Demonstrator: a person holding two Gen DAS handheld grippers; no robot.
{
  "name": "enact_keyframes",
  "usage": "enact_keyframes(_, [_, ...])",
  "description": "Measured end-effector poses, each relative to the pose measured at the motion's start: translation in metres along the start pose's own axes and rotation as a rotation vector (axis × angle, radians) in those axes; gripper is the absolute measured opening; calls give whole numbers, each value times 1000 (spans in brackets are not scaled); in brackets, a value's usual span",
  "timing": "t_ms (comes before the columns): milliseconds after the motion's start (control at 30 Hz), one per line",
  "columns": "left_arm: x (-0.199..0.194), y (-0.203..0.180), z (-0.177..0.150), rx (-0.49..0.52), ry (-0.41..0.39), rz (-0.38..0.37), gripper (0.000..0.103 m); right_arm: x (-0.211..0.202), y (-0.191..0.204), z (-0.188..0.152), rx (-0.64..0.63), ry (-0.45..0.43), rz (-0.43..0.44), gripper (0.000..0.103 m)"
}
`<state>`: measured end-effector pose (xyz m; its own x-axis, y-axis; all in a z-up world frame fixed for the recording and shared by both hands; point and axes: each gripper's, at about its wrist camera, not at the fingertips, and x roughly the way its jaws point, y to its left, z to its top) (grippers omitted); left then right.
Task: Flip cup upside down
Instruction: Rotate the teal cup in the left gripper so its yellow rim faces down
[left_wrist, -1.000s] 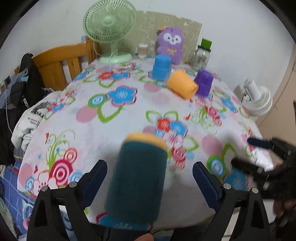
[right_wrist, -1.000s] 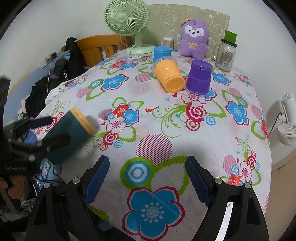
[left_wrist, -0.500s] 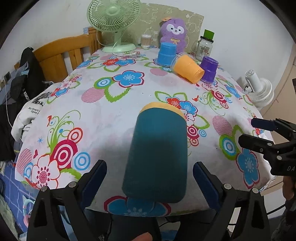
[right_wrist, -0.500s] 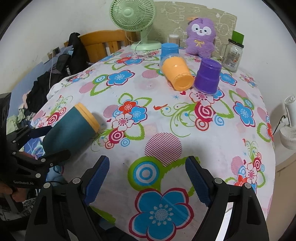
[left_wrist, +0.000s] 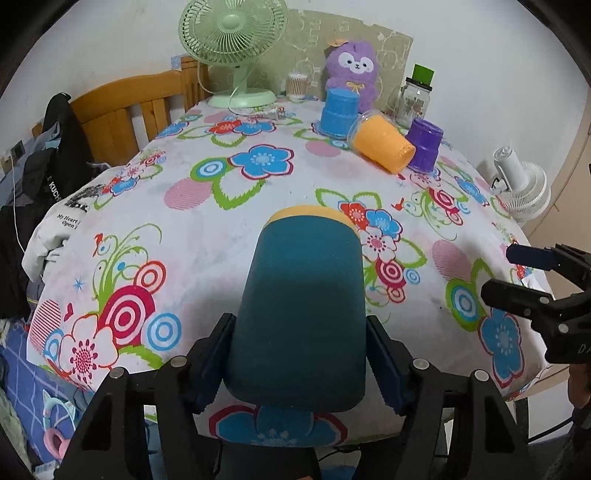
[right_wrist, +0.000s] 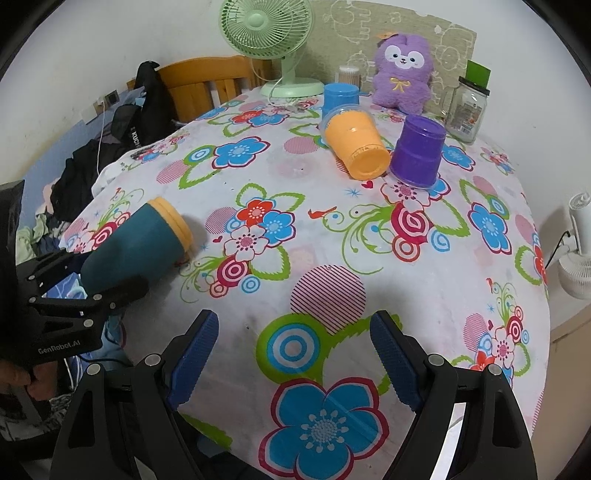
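A teal cup (left_wrist: 303, 310) with a yellow-orange rim lies on its side near the table's front left edge, rim pointing away from me. My left gripper (left_wrist: 300, 363) is shut on the cup's base end, one blue pad on each side. The cup also shows in the right wrist view (right_wrist: 136, 247), with the left gripper (right_wrist: 88, 284) around it. My right gripper (right_wrist: 291, 360) is open and empty above the table's front edge; it shows at the right of the left wrist view (left_wrist: 532, 273).
An orange cup (right_wrist: 354, 142) lies on its side at the back. A purple cup (right_wrist: 417, 155) and a blue cup (right_wrist: 340, 96) stand upside down beside it. A green fan (right_wrist: 275, 40), a purple plush toy (right_wrist: 402, 66) and a glass jar (right_wrist: 467, 107) line the far edge.
My left gripper has closed its fingers onto the teal cup's base; half a second ago they stood wide open beside it. The right gripper has stayed open and nearly still.
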<state>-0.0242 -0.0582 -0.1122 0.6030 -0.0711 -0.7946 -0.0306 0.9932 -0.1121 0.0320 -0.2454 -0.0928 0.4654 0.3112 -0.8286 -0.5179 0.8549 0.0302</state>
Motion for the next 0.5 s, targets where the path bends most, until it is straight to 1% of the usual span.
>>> enact_keyframes(333, [-16, -1, 15, 6, -72, -4, 69, 0, 1, 0, -1, 0, -1, 86])
enact_keyframes(500, [-20, -2, 21, 8, -92, -2, 68, 0, 3, 0, -5, 1, -1, 86])
